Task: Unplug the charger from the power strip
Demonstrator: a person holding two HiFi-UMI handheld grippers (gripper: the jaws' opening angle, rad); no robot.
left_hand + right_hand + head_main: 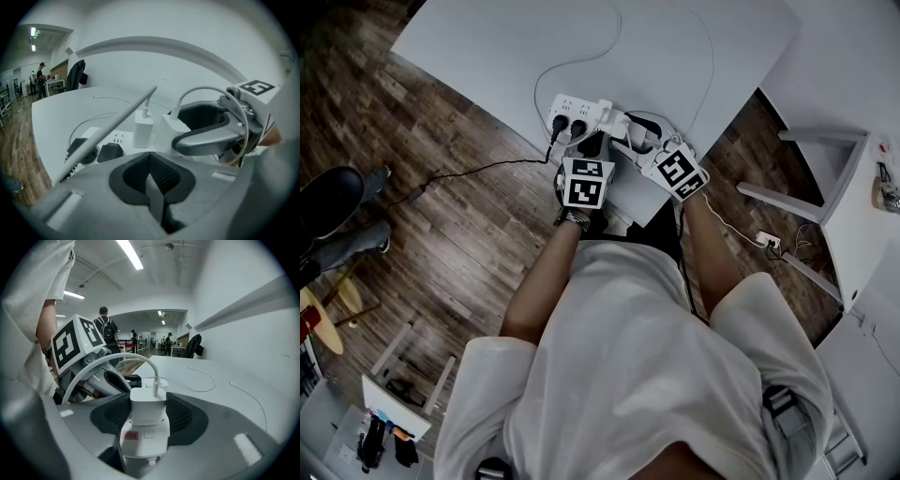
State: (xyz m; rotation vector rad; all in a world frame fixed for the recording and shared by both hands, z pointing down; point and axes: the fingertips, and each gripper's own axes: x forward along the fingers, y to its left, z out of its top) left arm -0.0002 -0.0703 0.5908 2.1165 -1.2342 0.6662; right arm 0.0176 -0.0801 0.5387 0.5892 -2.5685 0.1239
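At the switch end of the power strip (144, 446), the charger (147, 409) stands upright, seated in its socket. A white cable (115, 361) rises from the charger's top and arcs away over the strip. The right tool (148, 401) is clenched on the charger, with one ribbed dark pad pressed against each of its side faces. A small pink sticker and a square switch lie on the strip's top face, just beside the charger's base on the side nearer this tool.

Further along the strip from the gripped charger stands a second white charger (143, 128), upright, with its own cable. Beyond it, two black plugs (109, 151) sit side by side at the strip's far end. The left tool (151, 177) hovers just beside the strip, on the person's side of it. Its jaws are closed together and nothing is between them. Its marker cube (586, 183) lies next to the right tool's cube (680, 173).

The strip rests on the white counter (487, 47), near the counter's edge. From the strip's far end a black lead (478, 171) drops off that edge and runs across the wooden floor (441, 225). Thin white cables (199, 379) lie loose on the counter beyond the strip.
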